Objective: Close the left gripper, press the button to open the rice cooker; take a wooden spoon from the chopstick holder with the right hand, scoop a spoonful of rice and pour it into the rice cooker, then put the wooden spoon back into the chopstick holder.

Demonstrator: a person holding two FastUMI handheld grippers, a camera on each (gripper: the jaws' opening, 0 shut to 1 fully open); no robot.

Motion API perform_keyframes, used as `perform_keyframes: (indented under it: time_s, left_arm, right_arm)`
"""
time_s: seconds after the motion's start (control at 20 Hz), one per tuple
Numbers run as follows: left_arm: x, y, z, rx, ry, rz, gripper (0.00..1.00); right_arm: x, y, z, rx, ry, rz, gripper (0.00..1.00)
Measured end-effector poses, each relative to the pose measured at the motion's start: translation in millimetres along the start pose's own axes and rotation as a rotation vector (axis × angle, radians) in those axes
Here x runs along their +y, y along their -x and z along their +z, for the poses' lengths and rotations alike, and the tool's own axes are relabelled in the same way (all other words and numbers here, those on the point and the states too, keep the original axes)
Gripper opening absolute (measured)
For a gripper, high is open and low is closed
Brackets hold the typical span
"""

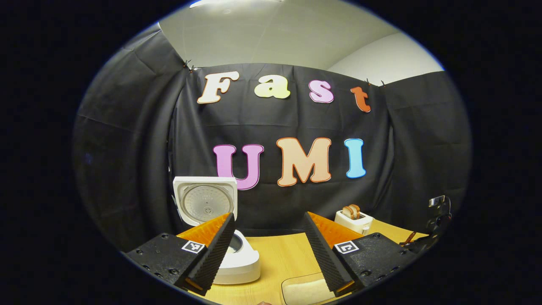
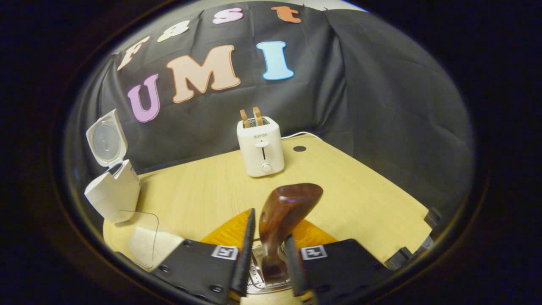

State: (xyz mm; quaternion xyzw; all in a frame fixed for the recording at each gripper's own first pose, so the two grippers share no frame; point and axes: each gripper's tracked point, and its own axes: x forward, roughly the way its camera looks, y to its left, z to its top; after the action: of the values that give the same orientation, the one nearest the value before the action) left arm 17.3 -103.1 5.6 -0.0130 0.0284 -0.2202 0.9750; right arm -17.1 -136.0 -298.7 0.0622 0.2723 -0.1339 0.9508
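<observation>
The left gripper view is riding low over the near edge of the desk (image 1: 279,254), facing level toward the booth's back wall, with the open rice cooker (image 1: 220,237) sitting close at its lower left and the toaster (image 1: 353,218) farther off to the right. The right gripper view is sitting higher and tilting down on the desk from the right side, rolled a little, looking close over the wooden spoon (image 2: 283,212) toward the toaster in mid-frame. Both views are sharing the desk, the rice cooker, the toaster, the clear container of rice (image 1: 305,290) and the back wall.
</observation>
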Motion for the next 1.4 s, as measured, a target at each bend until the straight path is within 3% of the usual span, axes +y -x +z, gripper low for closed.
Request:
perform_keyframes:
  time_s: [0.3, 0.65, 0.9, 1.25, 1.4]
  left_arm:
    - [10.3, -2.6, -1.8, 0.005, 0.01, 0.022, 0.92]
    - [74.8, -40.4, 6.2, 0.022, -0.006, 0.128, 0.92]
    - [129.3, -83.8, 28.3, -0.003, -0.023, 0.204, 0.94]
    - [156.2, -154.8, 53.0, -0.02, -0.035, 0.176, 0.92]
    - [180.0, -186.8, 57.7, -0.02, -0.011, 0.206, 0.94]
  right_arm:
    - [-19.3, 22.1, 38.5, -0.094, -0.004, -0.052, 1.0]
    - [-5.9, 61.0, 99.2, -0.214, 0.03, -0.018, 1.0]
    - [5.5, 81.1, 119.5, -0.262, 0.065, -0.011, 1.0]
    - [29.7, 102.5, 112.1, -0.279, 0.096, -0.03, 1.0]
    - [46.1, 112.5, 109.0, -0.287, 0.115, -0.028, 1.0]
